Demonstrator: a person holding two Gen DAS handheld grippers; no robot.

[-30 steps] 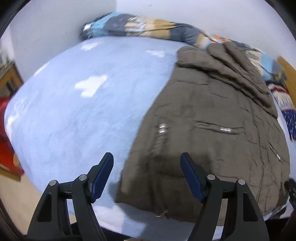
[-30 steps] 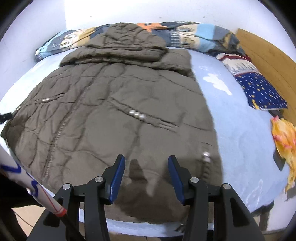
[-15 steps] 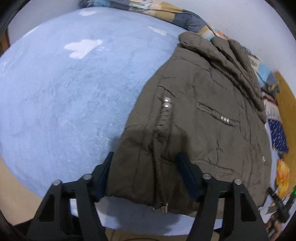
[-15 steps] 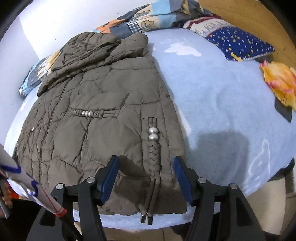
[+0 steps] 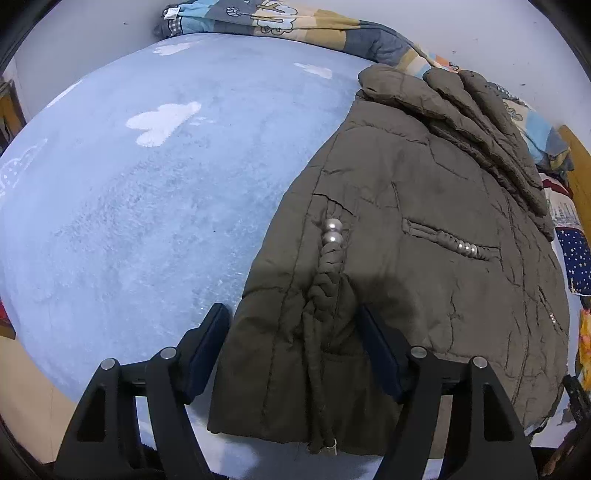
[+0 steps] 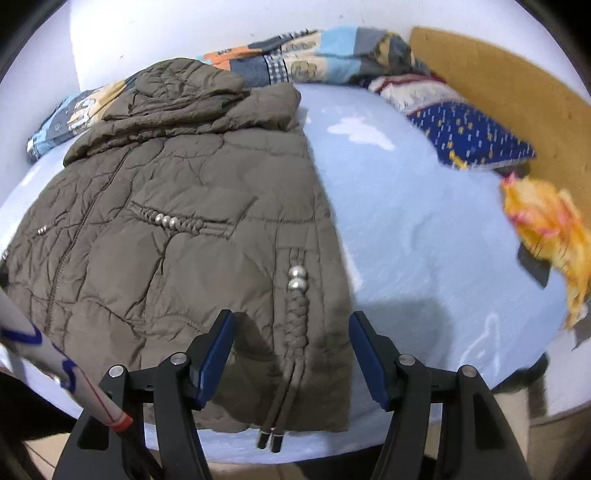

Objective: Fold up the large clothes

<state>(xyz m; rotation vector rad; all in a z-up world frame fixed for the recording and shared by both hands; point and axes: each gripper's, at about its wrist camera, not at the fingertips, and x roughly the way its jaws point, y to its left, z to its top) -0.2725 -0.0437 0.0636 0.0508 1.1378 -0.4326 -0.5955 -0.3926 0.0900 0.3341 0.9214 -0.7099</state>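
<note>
Through the left wrist camera we see the olive-brown quilted puffer coat (image 5: 424,236) spread flat on the bed with its pale blue fleece cover printed with white clouds (image 5: 147,206), hood towards the wall. Our left tongs (image 5: 293,349) straddle the coat's near left hem corner: the corner, with its braided drawcord carrying two silver beads (image 5: 327,280), lies between the two blue pads. The jaws stand wide and have just been opening; the left pad sits just beside the coat's outer edge over the bed cover, and the right pad rests over the quilting. We cannot see either pad pressing the fabric. Beyond the coat's hood a patchwork quilt in blue, orange and grey (image 5: 295,26) runs along the wall.

Through the right wrist camera the coat (image 6: 166,206) fills the left half of the bed (image 6: 424,229). Our right tongs (image 6: 291,350) straddle the opposite hem corner, where a second braided cord with two silver beads (image 6: 297,317) lies between the pads, its ends hanging over the bed edge. These jaws too stand wide apart, having just been opening, with nothing pinched. Right of the coat lie a navy pillow with yellow stars (image 6: 476,136) and a crumpled orange-yellow cloth (image 6: 550,225). A white sleeve with blue and red lines (image 6: 55,365) crosses the coat's near left corner.
</note>
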